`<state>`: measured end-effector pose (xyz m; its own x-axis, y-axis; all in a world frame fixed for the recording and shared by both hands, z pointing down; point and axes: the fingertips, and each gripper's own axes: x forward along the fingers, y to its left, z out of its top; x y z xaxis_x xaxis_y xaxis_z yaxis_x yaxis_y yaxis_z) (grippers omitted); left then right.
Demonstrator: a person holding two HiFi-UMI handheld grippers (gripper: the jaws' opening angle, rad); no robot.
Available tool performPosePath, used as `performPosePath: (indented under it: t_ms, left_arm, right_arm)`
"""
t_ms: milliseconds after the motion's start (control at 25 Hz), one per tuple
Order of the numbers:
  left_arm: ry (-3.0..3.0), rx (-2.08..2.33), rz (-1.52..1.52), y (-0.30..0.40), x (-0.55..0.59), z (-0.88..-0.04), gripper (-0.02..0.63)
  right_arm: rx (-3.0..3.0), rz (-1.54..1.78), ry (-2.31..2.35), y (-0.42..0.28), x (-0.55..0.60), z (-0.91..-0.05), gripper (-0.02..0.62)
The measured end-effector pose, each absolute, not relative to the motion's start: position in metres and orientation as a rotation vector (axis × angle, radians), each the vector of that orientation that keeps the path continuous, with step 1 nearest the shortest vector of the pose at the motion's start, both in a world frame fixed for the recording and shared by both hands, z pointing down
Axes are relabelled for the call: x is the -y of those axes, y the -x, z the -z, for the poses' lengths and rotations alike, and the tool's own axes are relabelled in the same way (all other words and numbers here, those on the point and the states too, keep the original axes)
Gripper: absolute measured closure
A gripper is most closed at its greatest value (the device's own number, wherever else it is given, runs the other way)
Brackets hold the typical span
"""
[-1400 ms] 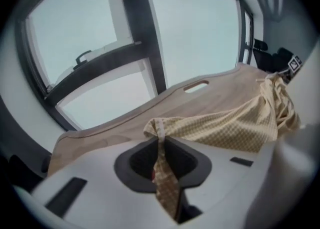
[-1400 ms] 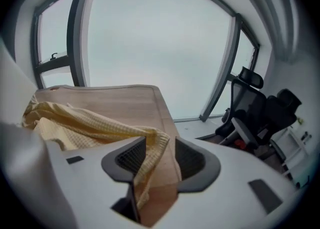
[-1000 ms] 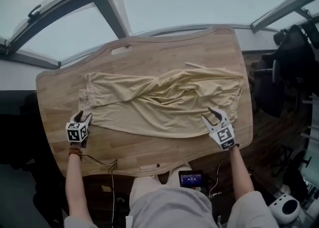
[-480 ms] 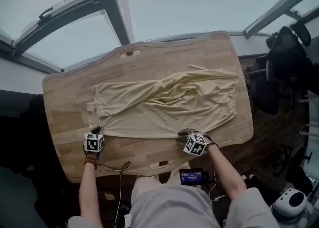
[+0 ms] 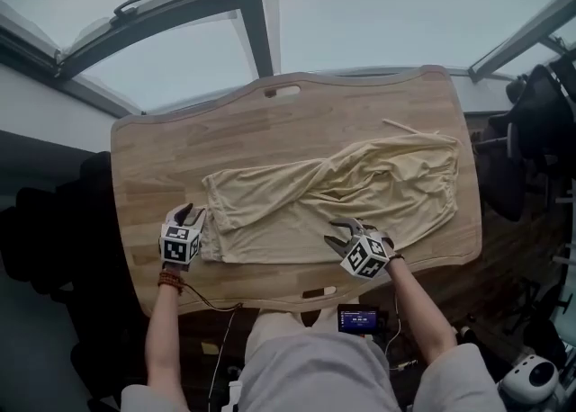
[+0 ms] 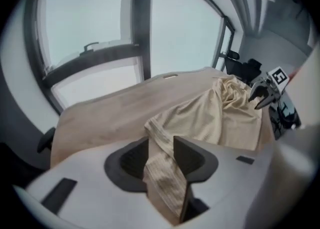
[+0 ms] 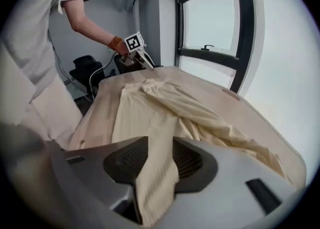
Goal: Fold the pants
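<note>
Pants (image 5: 342, 199): pale tan and rumpled, stretched left to right across the middle of the wooden table (image 5: 162, 158). There is a twist of folds at the centre. The wider end reaches close to the table's right edge, and a loose drawstring (image 5: 409, 128) trails off its upper right.

Your left gripper (image 5: 187, 217): at the lower left corner of the cloth. Its jaws stand about half apart, and a ribbed band of the pants fills the gap between the pads (image 6: 192, 155). The fabric runs up off the wood into the grip, so you have hold of it. These jaws have just eased wider, with the cloth between them.

Your right gripper (image 5: 342, 235): on the lower edge of the pants, bottom centre of the head view. Its jaws are also partly apart and have just opened a little. A strip of the hem is pinched between them and drapes down past the pads (image 7: 192, 160).

Edges: only a narrow strip of bare wood lies between the lower hem and the table's near edge. A handle slot (image 5: 314, 292) sits there, between your two arms.

Open room: a broad band of wood above the pants, toward the window side, and a clear patch at far left. A dark chair (image 5: 540, 122) stands off the table's right edge.
</note>
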<state>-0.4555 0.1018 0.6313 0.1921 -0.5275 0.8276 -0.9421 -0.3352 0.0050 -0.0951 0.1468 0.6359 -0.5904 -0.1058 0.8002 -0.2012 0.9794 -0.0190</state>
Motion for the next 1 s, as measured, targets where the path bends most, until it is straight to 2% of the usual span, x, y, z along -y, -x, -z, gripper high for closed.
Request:
performPosePath:
  t_ms: [200, 400, 440, 520, 560, 760, 1000]
  left_arm:
    - [-2.119, 1.218, -1.299, 0.444, -0.025, -0.662, 0.415]
    - [-2.315, 0.845, -1.555, 0.407, -0.029, -0.699, 0.402]
    - [-2.34, 0.809, -1.594, 0.402, -0.032, -0.704, 0.429]
    - [-2.375, 0.807, -1.626, 0.396, -0.03, -0.708, 0.541]
    - [-2.38, 0.821, -1.603, 0.395, -0.029, -0.707, 0.588]
    - [-2.287, 0.837, -1.197, 0.404, -0.016, -0.678, 0.591]
    - [-1.996, 0.952, -0.962, 0.462, 0.034, -0.665, 0.586]
  right_arm:
    - [2.222, -0.133, -0.124, 0.188, -0.168, -0.661, 0.44]
    - [2.21, -0.136, -0.063, 0.222, -0.187, -0.672, 0.442]
    - [2.194, -0.144, -0.059, 0.22, -0.189, -0.677, 0.442]
    - [2.148, -0.169, -0.047, 0.214, -0.194, -0.689, 0.442]
    - [2.125, -0.177, -0.038, 0.21, -0.197, -0.695, 0.442]
    - [2.096, -0.171, -0.009, 0.194, -0.205, -0.702, 0.469]
    - [2.098, -0.152, 0.103, 0.191, -0.228, -0.698, 0.47]
